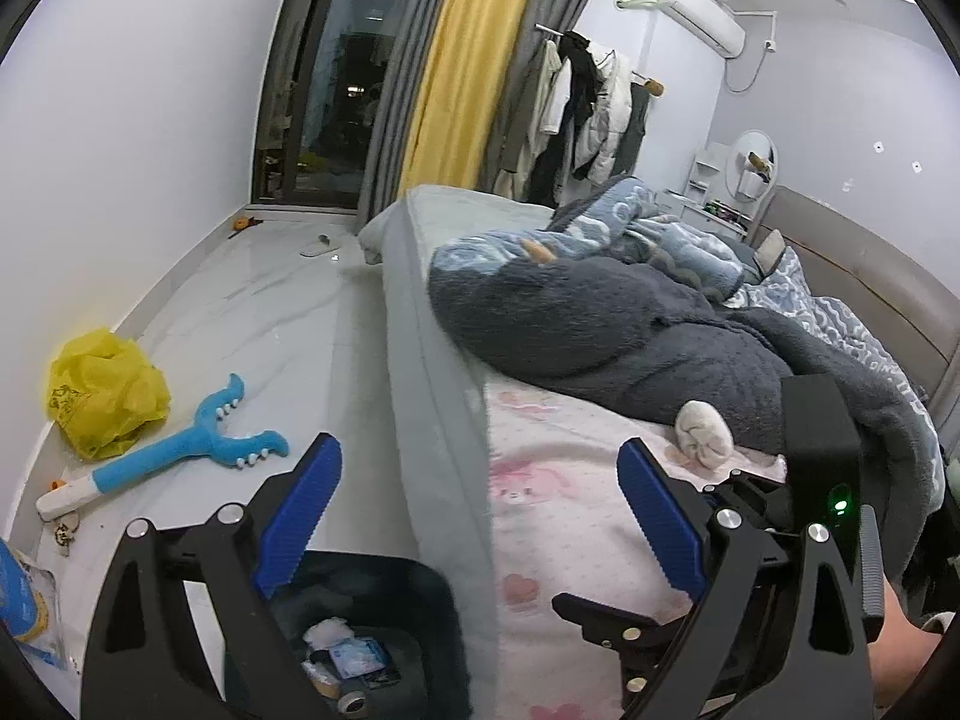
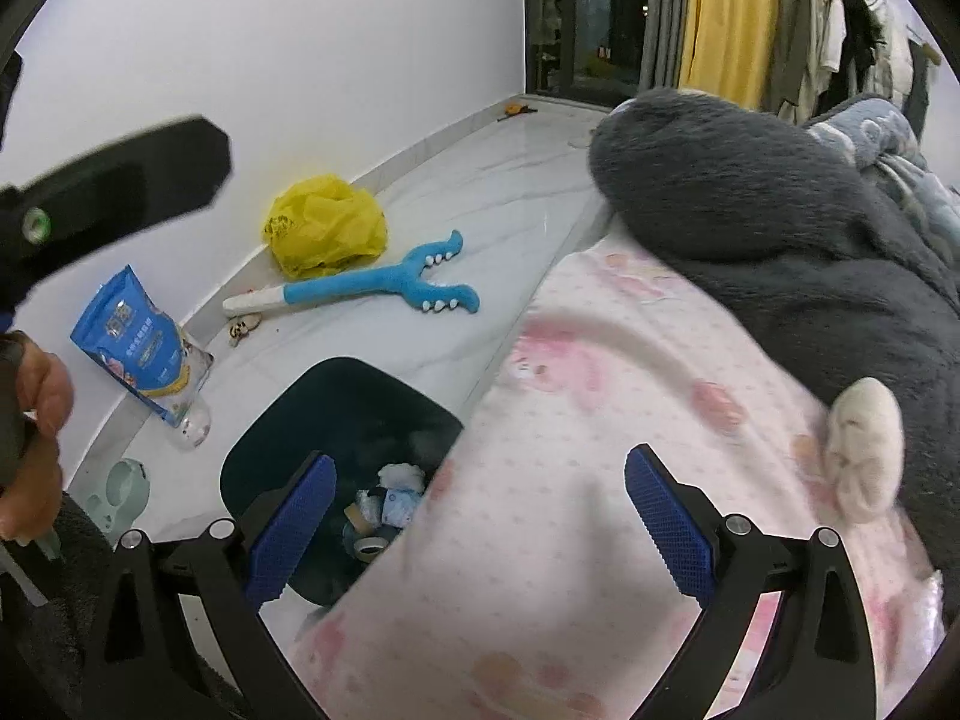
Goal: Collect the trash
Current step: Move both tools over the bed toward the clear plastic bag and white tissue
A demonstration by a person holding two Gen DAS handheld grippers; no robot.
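Observation:
A crumpled white tissue ball (image 1: 702,435) (image 2: 864,456) lies on the pink bed sheet (image 1: 570,510) (image 2: 600,372), against the grey fleece blanket (image 1: 630,336) (image 2: 780,210). A dark trash bin (image 1: 432,612) (image 2: 360,396) stands on the floor beside the bed and holds tissues, a blue wrapper and tape rolls. My left gripper (image 1: 480,516) is open and empty, above the bed edge and the bin. My right gripper (image 2: 483,525) is open and empty over the sheet, with the tissue ball to the right of its right finger.
On the white floor by the wall lie a yellow plastic bag (image 1: 105,393) (image 2: 324,228), a blue plush toy (image 1: 186,450) (image 2: 384,288), and a blue packet (image 2: 144,348) leaning on a clear bottle (image 2: 192,420). A hand (image 2: 36,396) holds the left gripper's housing (image 2: 120,180).

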